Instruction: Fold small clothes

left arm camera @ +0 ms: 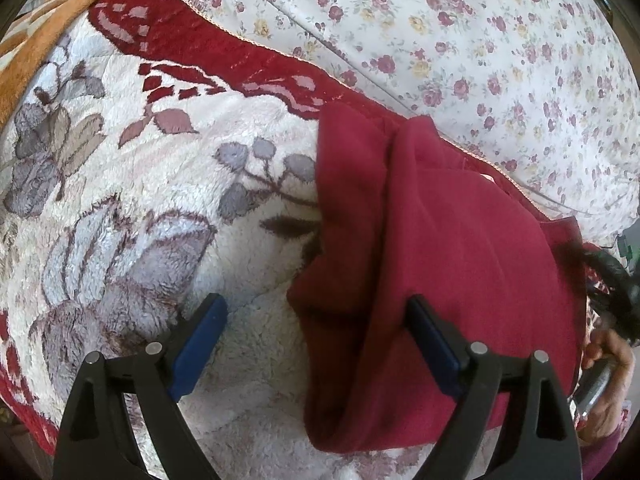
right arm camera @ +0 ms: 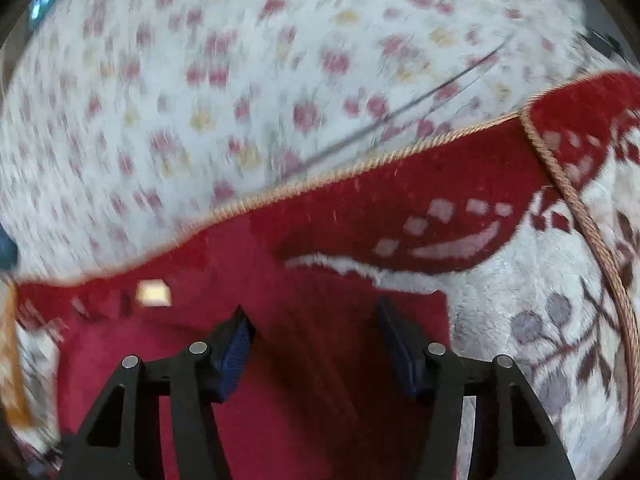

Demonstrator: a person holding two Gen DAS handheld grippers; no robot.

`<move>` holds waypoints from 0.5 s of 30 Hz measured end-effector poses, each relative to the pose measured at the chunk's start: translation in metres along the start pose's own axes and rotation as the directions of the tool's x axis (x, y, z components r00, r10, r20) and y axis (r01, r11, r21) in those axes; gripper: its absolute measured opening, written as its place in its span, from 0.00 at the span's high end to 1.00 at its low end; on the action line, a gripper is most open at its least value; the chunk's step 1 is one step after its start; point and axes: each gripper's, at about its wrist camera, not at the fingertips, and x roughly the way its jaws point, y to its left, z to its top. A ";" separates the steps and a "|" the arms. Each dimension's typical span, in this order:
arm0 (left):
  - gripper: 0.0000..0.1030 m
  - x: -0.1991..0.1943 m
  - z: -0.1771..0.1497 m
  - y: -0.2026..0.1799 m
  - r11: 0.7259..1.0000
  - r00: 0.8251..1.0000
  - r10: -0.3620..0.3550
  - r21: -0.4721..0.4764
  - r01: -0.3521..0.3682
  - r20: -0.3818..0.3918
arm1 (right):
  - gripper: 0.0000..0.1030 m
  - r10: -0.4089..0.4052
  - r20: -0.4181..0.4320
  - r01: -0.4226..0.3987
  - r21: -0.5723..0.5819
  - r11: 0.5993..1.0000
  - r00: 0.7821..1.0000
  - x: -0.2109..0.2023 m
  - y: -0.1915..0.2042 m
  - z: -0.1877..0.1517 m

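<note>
**A:** What is everything lying on?

**B:** A fluffy white blanket with grey leaves and berries woven in and a dark red border finished with a twisted orange cord. Beyond that border lies a white sheet printed with small pink and yellow roses. An orange patterned cloth shows at the far left corner of the left wrist view. The right wrist view is smeared, mostly across the sheet.

**A:** And the garment?

**B:** A dark red garment lies on the blanket near the red border, bunched into soft ridges, one long fold running away from the camera. What kind of garment it is, I cannot tell.

**A:** How does the left gripper stand?

**B:** The left gripper is spread wide and holds nothing. Its left blue pad is over bare white fleece; its right pad sits against the garment's near fold, with the cloth's edge between the two fingers.

**A:** The right one?

**B:** The right gripper is also parted, less widely, and grips nothing. It is right over the red garment, which fills the space between and below its fingers. A pale tag shows just left of it, blurred.

**A:** Anything else?

**B:** A hand around a metal handle at the right edge of the left view.
</note>
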 end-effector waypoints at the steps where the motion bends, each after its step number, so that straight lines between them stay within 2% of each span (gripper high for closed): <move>1: 0.12 0.000 0.000 0.000 1.000 1.000 0.000 -0.002 0.000 -0.001 | 0.27 0.004 0.028 -0.004 -0.007 1.000 1.000 -0.010 0.002 0.001; 4: 0.12 0.000 0.000 -0.001 1.000 1.000 0.002 -0.005 -0.002 -0.004 | 0.26 -0.002 0.121 0.012 -0.084 0.996 0.993 -0.040 0.017 0.003; 6: 0.12 0.000 0.000 -0.001 1.000 1.000 0.001 -0.004 -0.001 -0.003 | 0.27 0.074 0.126 -0.058 -0.131 0.990 0.989 -0.045 0.028 0.005; 7: 0.12 0.000 0.000 -0.001 1.000 1.000 0.001 -0.005 -0.001 -0.004 | 0.29 0.125 0.093 -0.108 -0.174 0.979 0.988 -0.041 0.038 0.006; 9: 0.12 0.000 0.000 -0.002 1.000 1.000 0.004 -0.005 -0.004 -0.002 | 0.52 0.190 -0.003 -0.185 -0.229 0.956 0.982 -0.024 0.051 0.003; 10: 0.12 0.000 0.000 -0.002 1.000 1.000 0.004 -0.004 -0.004 -0.002 | 0.55 0.184 -0.034 -0.186 -0.236 0.954 0.982 -0.013 0.055 0.002; 12: 0.12 0.000 0.000 -0.002 1.000 1.000 0.005 -0.002 -0.005 -0.003 | 0.55 0.113 -0.041 -0.119 -0.220 0.968 0.993 0.009 0.051 0.005; 13: 0.11 0.000 0.001 -0.002 1.000 1.000 0.007 -0.001 -0.007 -0.003 | 0.55 0.071 -0.041 -0.078 -0.193 0.978 0.997 0.020 0.045 0.008; 15: 0.10 0.002 0.001 -0.003 1.000 1.000 0.010 0.000 -0.010 -0.003 | 0.58 0.007 -0.098 -0.020 -0.129 0.991 0.995 0.050 0.027 0.014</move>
